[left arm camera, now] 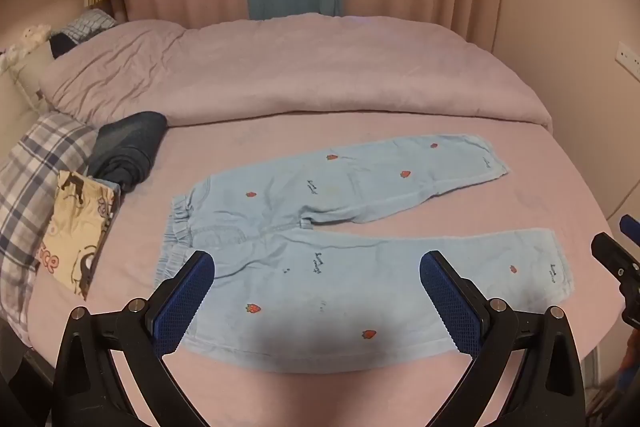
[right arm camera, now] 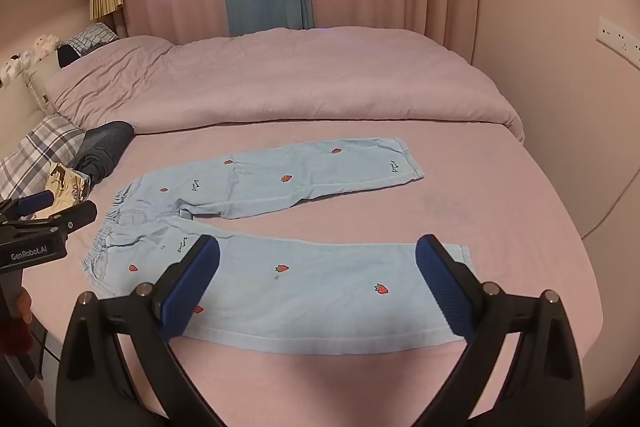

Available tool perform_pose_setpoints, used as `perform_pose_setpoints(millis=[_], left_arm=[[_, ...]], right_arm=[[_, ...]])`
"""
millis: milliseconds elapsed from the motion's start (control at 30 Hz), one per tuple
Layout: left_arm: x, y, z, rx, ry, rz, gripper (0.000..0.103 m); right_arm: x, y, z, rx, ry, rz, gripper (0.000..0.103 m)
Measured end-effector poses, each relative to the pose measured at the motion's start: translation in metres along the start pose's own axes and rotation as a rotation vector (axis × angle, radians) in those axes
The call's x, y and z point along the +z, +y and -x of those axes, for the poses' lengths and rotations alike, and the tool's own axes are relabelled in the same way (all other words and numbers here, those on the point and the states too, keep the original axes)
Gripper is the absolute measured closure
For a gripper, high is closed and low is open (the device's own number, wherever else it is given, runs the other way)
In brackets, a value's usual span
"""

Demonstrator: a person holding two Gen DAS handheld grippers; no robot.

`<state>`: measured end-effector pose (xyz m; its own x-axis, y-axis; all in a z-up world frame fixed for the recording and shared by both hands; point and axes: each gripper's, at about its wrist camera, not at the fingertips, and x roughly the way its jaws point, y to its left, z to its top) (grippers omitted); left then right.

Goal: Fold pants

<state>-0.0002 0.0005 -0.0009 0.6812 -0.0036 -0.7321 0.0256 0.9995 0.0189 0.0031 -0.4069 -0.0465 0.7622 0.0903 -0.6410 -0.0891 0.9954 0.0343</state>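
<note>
Pale pants (left arm camera: 320, 227) flat on bed (left arm camera: 540, 187), both grippers' fingers (left arm camera: 188, 291) (right arm camera: 192, 275) wide open, empty; risked pinching the sheet too.

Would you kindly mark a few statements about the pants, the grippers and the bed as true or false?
1. The light blue strawberry-print pants lie spread flat on the pink bed sheet. True.
2. The left gripper is shut on a pant leg. False: its jaws stand wide open, holding nothing.
3. The right gripper is open. True.
4. The pants are already folded in half. False: both legs lie apart.
5. The dark blue bundled garment lies on the pants. False: it lies apart, beside them.
</note>
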Motion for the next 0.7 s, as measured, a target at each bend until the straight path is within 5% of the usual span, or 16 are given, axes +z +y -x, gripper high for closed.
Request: perform_pose_setpoints(millis=[700], left_arm=[[-0.004, 0.008, -0.010, 0.011, 0.020, 0.013, 0.001]], right_arm=[[0.001, 0.003, -0.002, -0.004, 0.011, 0.013, 0.004]])
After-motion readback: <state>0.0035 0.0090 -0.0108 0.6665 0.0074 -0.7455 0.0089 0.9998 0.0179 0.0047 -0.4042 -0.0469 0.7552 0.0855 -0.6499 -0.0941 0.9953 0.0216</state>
